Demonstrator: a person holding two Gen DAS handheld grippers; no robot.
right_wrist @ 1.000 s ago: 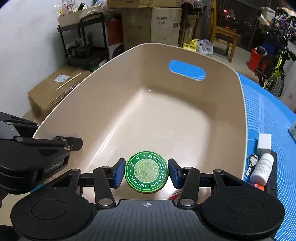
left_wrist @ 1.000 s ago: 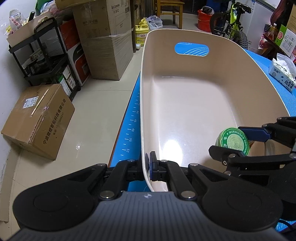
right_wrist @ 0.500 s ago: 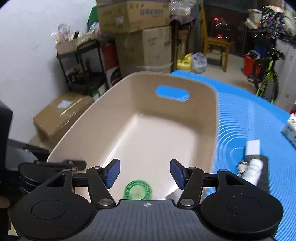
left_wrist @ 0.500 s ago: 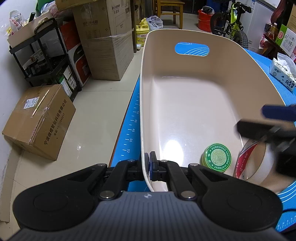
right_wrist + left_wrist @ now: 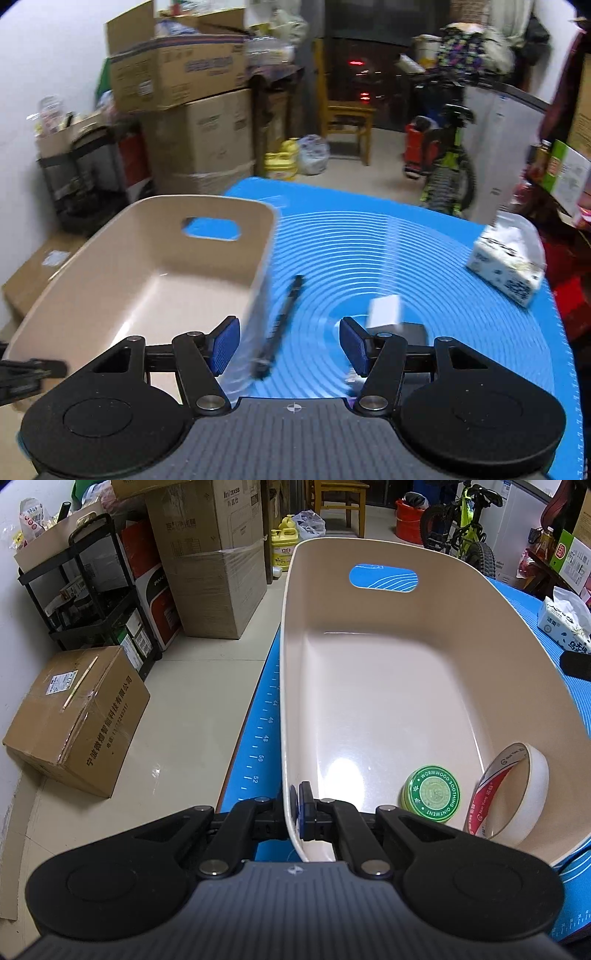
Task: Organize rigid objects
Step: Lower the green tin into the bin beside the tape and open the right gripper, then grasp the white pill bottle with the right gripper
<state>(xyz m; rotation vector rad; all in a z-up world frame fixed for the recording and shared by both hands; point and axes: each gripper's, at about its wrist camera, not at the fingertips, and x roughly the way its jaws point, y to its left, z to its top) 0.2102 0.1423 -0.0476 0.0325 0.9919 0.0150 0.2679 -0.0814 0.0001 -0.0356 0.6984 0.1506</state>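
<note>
A beige plastic bin (image 5: 369, 686) stands on the blue mat. My left gripper (image 5: 298, 808) is shut on the bin's near-left rim. A green round ointment tin (image 5: 432, 794) and a roll of white tape (image 5: 509, 790) lie in the bin's near right corner. My right gripper (image 5: 290, 343) is open and empty, raised above the mat to the right of the bin (image 5: 110, 295). Below it lie a black pen (image 5: 282, 314), a white block (image 5: 384, 310) and a black object (image 5: 413, 332).
A tissue pack (image 5: 506, 266) lies at the mat's far right, and it also shows in the left wrist view (image 5: 561, 620). Cardboard boxes (image 5: 81, 716), a black shelf (image 5: 85, 590), a bicycle (image 5: 461, 528) and a chair stand on the floor beyond the table.
My right gripper let go of the green tin into the bin, then rose and swung right over the mat. The left gripper kept its hold on the rim.
</note>
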